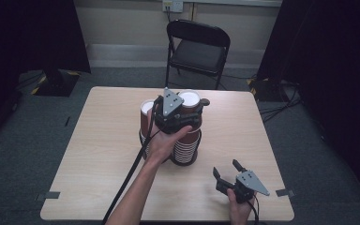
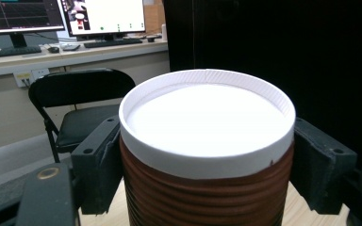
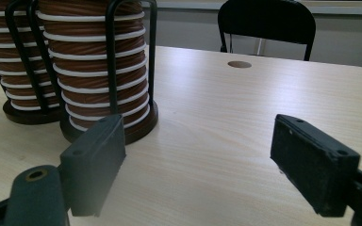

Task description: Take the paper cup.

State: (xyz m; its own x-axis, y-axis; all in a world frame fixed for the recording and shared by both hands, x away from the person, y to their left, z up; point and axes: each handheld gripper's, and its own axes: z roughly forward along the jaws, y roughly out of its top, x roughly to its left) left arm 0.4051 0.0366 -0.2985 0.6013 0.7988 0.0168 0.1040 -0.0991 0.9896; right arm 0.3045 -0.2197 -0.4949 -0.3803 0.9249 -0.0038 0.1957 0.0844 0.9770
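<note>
High view: two stacks of brown ribbed paper cups stand upright mid-table [image 1: 98, 140], each in a black wire holder on a round dark base. Right stack [image 1: 190, 126] is the landmark; left stack [image 1: 146, 119] sits just beside it, bases near touching. Both stacks open end up, white insides showing, long axis vertical. Left gripper [image 1: 187, 115] is up at the right stack's top, jaws either side of the top cup. Right gripper [image 1: 228, 171] is near the table's front edge, well apart from the right stack, jaws spread, nothing between them. Black folding chair [image 1: 198, 47] behind the table, beyond the stack.

Left gripper view: top cup [image 2: 207, 141] fills the gap, upright, white rim up, a jaw pressed on each side of the ribbed wall.

Right gripper view: jaws wide apart over bare tabletop; right stack's holder [image 3: 111, 70] ahead, left stack behind it.
</note>
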